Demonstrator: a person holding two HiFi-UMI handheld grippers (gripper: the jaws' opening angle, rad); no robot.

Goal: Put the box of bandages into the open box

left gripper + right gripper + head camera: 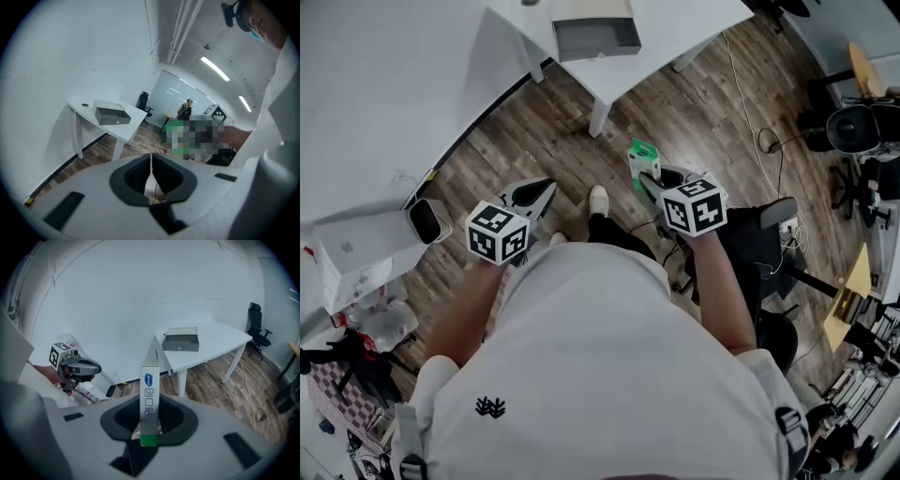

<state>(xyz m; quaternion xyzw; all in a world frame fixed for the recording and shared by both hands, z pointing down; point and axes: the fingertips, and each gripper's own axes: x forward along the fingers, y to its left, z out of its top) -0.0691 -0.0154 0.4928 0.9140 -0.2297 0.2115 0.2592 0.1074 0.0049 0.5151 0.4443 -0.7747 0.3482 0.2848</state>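
Between the jaws of your right gripper point(652, 183) stands the slim white carton of bandages with a green end point(150, 394), clamped across its narrow faces. Your left gripper point(151, 164) has its jaws pressed together on nothing. The open grey metal box point(595, 37) sits on the white table point(694, 23), well apart from you. Walk up close, hold the clamp firm, bring the carton over the opening, lower it inside, then release.
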